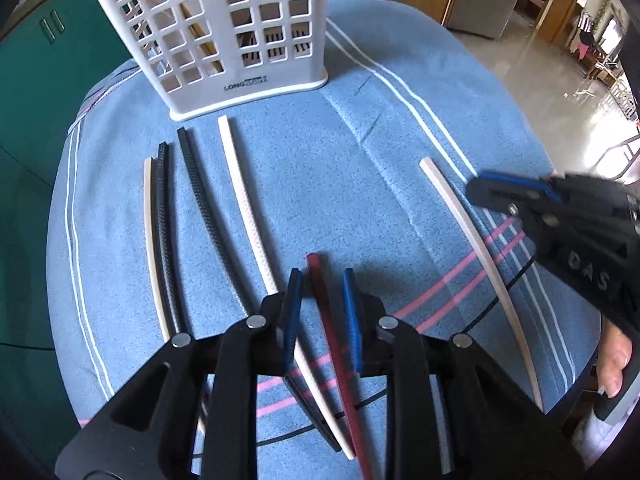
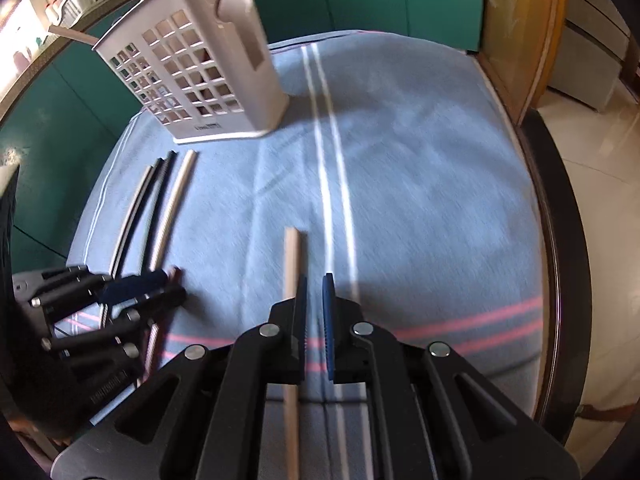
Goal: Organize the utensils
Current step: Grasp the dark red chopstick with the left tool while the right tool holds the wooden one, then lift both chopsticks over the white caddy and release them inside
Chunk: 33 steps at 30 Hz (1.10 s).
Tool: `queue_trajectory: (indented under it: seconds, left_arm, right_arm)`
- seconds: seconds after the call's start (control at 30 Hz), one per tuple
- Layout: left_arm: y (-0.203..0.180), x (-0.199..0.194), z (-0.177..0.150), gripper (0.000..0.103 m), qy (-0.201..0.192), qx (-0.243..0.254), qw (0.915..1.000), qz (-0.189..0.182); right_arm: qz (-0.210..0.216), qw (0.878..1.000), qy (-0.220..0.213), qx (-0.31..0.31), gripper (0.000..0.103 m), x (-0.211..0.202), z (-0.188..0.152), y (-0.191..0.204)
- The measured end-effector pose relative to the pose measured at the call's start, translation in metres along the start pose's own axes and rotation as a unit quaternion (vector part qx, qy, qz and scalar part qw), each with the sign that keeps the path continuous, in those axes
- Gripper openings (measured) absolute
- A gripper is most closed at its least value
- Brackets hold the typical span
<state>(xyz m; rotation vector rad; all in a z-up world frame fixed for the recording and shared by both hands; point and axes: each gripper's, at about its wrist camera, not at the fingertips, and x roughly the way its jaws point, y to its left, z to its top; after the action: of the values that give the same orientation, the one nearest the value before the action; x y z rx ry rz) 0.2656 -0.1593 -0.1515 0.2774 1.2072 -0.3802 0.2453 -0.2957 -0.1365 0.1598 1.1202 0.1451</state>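
Note:
A white slotted utensil holder point(image 1: 212, 28) stands at the far side of the blue cloth; it also shows in the right wrist view point(image 2: 200, 76). Several chopsticks lie on the cloth: two black point(image 1: 196, 184), cream ones point(image 1: 244, 196) and a red one point(image 1: 332, 332). My left gripper point(image 1: 320, 280) is open with its jaws on either side of the red chopstick, low over the cloth. My right gripper point(image 2: 316, 284) is narrowly open above the cloth. A cream chopstick point(image 2: 292, 268) lies just left of its left finger, outside the jaws; it also shows in the left wrist view point(image 1: 472, 232).
The round table's dark rim point(image 2: 560, 240) runs along the right, with tiled floor beyond. Green cabinet doors point(image 1: 36, 92) stand behind the table. A chopstick end sticks out of the holder's top point(image 2: 68, 34).

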Motion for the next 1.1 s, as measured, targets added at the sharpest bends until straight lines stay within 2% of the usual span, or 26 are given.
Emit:
queue_trajectory:
  seconds: [0.13, 0.33, 0.47, 0.57, 0.6, 0.63, 0.7, 0.77, 0.9, 1.1]
  left_arm:
    - [0.005, 0.001, 0.001, 0.023, 0.005, -0.002, 1.0000, -0.002]
    - [0.004, 0.002, 0.003, 0.023, 0.005, 0.000, 1.0000, -0.003]
    - [0.004, 0.001, -0.001, 0.025, 0.005, -0.001, 1.0000, -0.003]
    - [0.004, 0.001, -0.001, 0.025, 0.004, -0.002, 1.0000, -0.003]
    - [0.003, 0.000, -0.001, 0.025, 0.003, -0.002, 1.0000, -0.003]
    - [0.003, 0.000, -0.001, 0.025, 0.001, -0.003, 1.0000, -0.004]
    - [0.003, -0.001, -0.003, 0.022, -0.003, -0.005, 1.0000, -0.004]
    - [0.006, -0.002, -0.004, 0.009, -0.009, -0.012, 0.9999, -0.006]
    - [0.019, -0.009, -0.005, 0.008, -0.017, -0.043, 0.9983, -0.036]
    - [0.029, -0.070, -0.005, 0.006, -0.095, -0.053, 0.9933, -0.039]
  right_arm:
    - [0.006, 0.999, 0.034, -0.016, 0.011, 0.016, 0.012, 0.007]
    - [-0.009, 0.998, 0.047, -0.032, 0.016, 0.020, 0.020, 0.014]
    - [-0.012, 0.997, 0.053, -0.052, 0.027, 0.023, 0.023, 0.022]
    - [-0.020, 0.996, 0.051, -0.064, 0.026, 0.028, 0.027, 0.030]
    - [-0.027, 0.996, 0.048, -0.069, 0.014, 0.030, 0.028, 0.033]
    - [-0.036, 0.996, 0.045, -0.071, 0.008, 0.031, 0.027, 0.034]
    - [-0.017, 0.998, 0.042, -0.054, 0.007, 0.030, 0.025, 0.028]
    - [-0.009, 0.998, 0.035, -0.042, 0.007, 0.026, 0.021, 0.022]
    - [0.004, 1.000, 0.001, -0.030, 0.007, 0.000, 0.018, 0.015]
    - [0.023, 0.997, -0.071, -0.025, 0.007, -0.063, 0.022, 0.018]
